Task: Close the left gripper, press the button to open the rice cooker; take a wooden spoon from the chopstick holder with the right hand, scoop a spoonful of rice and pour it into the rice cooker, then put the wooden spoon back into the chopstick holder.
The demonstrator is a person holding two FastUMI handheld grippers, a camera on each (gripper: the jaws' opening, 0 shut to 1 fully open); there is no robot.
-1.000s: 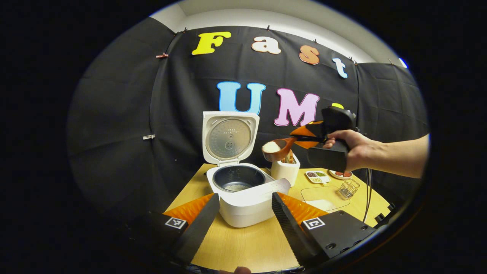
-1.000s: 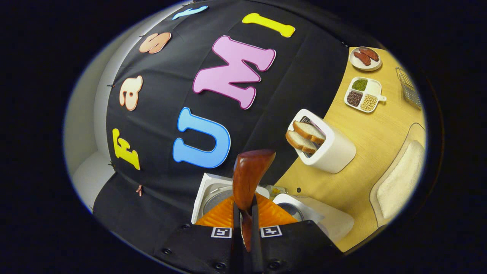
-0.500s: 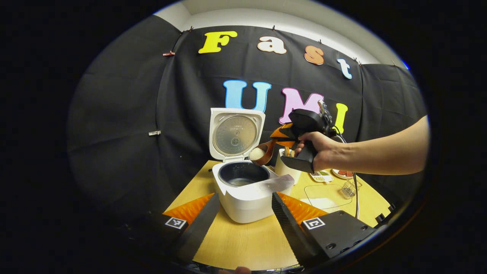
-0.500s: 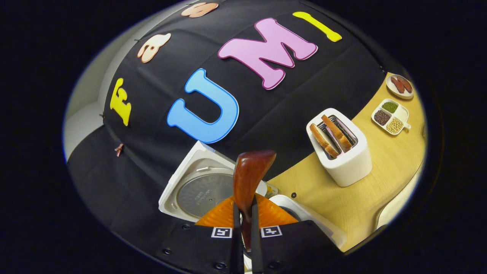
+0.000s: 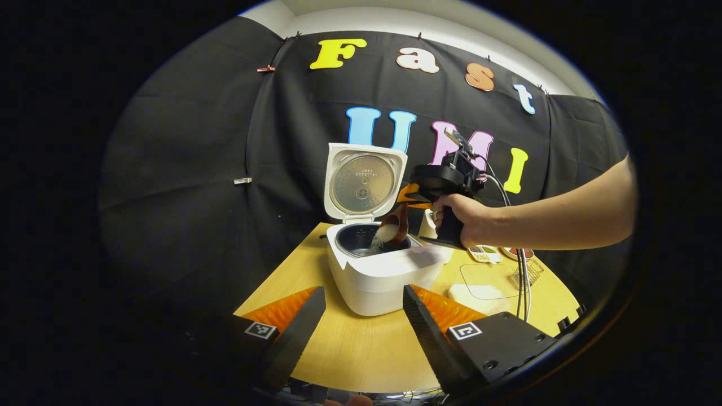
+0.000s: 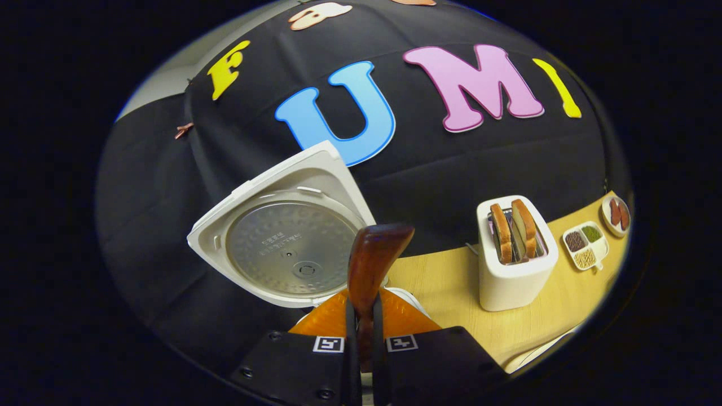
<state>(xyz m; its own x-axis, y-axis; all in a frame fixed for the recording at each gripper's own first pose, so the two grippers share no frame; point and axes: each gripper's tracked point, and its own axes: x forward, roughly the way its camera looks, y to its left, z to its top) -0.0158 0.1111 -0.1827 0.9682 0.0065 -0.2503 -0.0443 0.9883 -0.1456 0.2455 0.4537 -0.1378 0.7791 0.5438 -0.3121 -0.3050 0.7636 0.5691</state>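
The white rice cooker (image 5: 383,273) stands on the wooden table (image 5: 361,355) with its lid (image 5: 365,183) raised. In the left gripper view a hand holds my right gripper (image 5: 410,198) over the pot, shut on the wooden spoon (image 5: 397,223). The spoon is tipped bowl-down and white rice (image 5: 379,241) spills from it into the pot. In the right gripper view the spoon (image 6: 372,262) sticks out between my right gripper (image 6: 361,316)'s fingers, in front of the lid (image 6: 282,242). My left gripper (image 5: 361,318) is open near the table's front edge, short of the cooker.
A white toaster (image 6: 516,259) with two bread slices stands right of the cooker. Beyond it lie a divided dish of beans (image 6: 585,248) and a small plate (image 6: 617,213). A clear tray (image 5: 489,280) with rice and a wire holder (image 5: 528,272) sit at the right.
My right gripper moved left and down over the open pot and rolled, tipping the spoon; the rice that lay heaped in it now pours out. My left gripper drew back slightly, still open.
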